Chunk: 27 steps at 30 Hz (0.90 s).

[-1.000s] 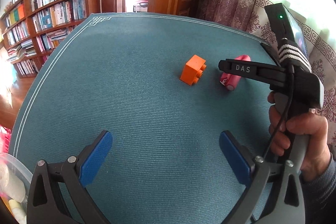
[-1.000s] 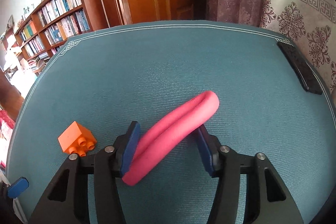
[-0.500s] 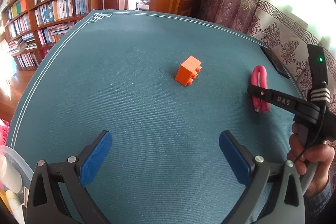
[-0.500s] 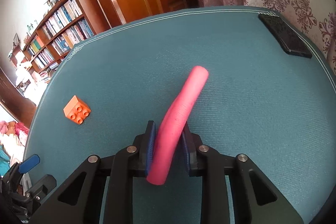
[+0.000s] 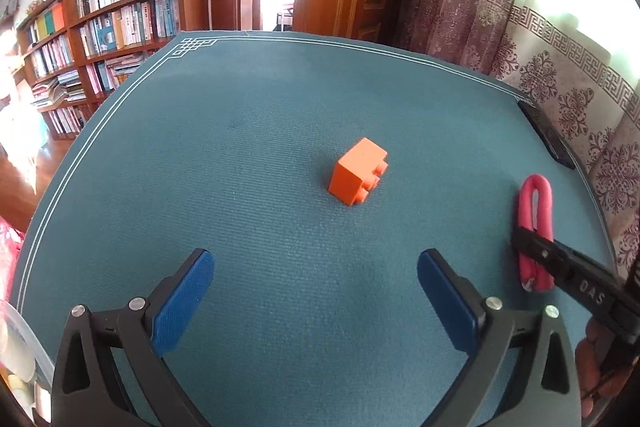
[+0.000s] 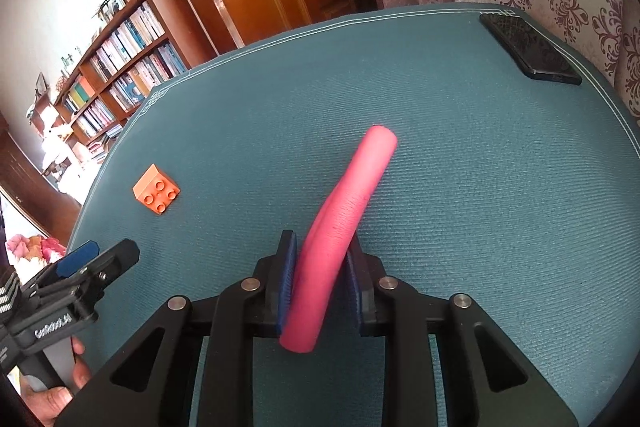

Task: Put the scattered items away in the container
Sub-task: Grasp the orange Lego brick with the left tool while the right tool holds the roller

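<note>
While the right claw (image 6: 320, 283) clenches a folded pink foam tube (image 6: 344, 223) above the teal worktop (image 6: 480, 187), its looped end pointing away, the left claw (image 5: 316, 303) hangs spread and empty, an orange brick (image 5: 358, 171) lying well ahead of its pads.

Right gripper (image 6: 320, 279): jaws closed on the pink foam tube (image 6: 344, 223), gripping it near its lower end; the tube curves away over the teal mat (image 6: 480, 227). Orange toy brick (image 6: 157, 194): lying on the mat to the left, studs facing the camera, well apart from the tube. Black phone (image 6: 530, 51): flat at the mat's far right corner. Left gripper (image 6: 96, 259): at the lower left edge, held by a hand (image 6: 52, 393), blue pad visible.
</note>
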Available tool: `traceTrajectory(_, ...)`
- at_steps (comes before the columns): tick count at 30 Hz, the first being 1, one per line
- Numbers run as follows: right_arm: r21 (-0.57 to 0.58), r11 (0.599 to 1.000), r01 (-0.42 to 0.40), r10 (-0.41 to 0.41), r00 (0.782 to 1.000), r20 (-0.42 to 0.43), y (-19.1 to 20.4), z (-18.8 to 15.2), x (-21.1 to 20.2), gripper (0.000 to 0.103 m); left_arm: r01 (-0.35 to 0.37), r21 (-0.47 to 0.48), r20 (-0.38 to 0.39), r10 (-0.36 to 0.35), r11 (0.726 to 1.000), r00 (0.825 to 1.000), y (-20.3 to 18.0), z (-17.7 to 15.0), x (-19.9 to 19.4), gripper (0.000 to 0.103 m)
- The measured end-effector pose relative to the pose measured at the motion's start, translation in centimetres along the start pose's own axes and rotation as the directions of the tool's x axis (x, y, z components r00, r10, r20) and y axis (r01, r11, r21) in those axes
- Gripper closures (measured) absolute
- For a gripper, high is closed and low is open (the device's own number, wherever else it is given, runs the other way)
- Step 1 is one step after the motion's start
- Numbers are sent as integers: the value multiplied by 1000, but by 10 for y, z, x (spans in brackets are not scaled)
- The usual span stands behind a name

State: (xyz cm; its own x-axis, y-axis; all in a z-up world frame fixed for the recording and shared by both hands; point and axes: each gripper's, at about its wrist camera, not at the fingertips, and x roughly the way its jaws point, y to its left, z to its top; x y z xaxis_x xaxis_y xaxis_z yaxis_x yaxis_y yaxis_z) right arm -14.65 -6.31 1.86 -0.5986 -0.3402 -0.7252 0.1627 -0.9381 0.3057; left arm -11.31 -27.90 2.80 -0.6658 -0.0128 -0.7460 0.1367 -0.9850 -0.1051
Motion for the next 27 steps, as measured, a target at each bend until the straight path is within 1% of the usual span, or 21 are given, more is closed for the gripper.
traceTrajectory(4, -1, 1000, -7, 7, 1000, 9, -1, -1, 0, 77, -25, -14, 7, 25, 1000, 1000, -6, 11, 13, 1)
traceTrajectory(11, 13, 1000, -17, 16, 1000, 15, -2, -2, 0, 77, -75, 45, 18, 74, 996, 997, -21, 30, 32, 1)
traceTrajectory(15, 18, 1000, -19, 19, 1000, 21, -2, -4, -1, 77, -95, 47, 8, 94, 994, 996, -22, 36, 45, 1)
traceTrajectory(17, 12, 1000, -15, 14, 1000, 24, -1, -4, -1, 77, -103, 46, 6, 103, 994, 995, -22, 38, 49, 7)
traceTrajectory(19, 10, 1000, -13, 12, 1000, 26, 0, -3, 0, 77, -101, 49, -6, 102, 994, 995, -23, 39, 54, 17)
traceTrajectory(20, 12, 1000, -14, 14, 1000, 26, 0, -3, 0, 77, -100, 49, 3, 100, 994, 995, -23, 38, 53, 18)
traceTrajectory(22, 18, 1000, -19, 18, 999, 26, 0, -4, -1, 77, -97, 56, 11, 97, 994, 995, -24, 38, 51, 32)
traceTrajectory(23, 22, 1000, -21, 20, 999, 27, -1, -4, -1, 77, -96, 60, 14, 95, 994, 995, -25, 38, 50, 35)
traceTrajectory(25, 26, 999, -24, 23, 999, 30, -2, -4, -1, 77, -94, 73, 19, 93, 993, 996, -29, 38, 50, 49)
traceTrajectory(26, 27, 999, -24, 23, 999, 30, -2, -5, -2, 77, -91, 80, 20, 90, 993, 996, -30, 37, 49, 53)
traceTrajectory(27, 28, 999, -25, 25, 999, 31, -3, -6, -3, 77, -89, 85, 20, 87, 992, 996, -32, 36, 48, 59)
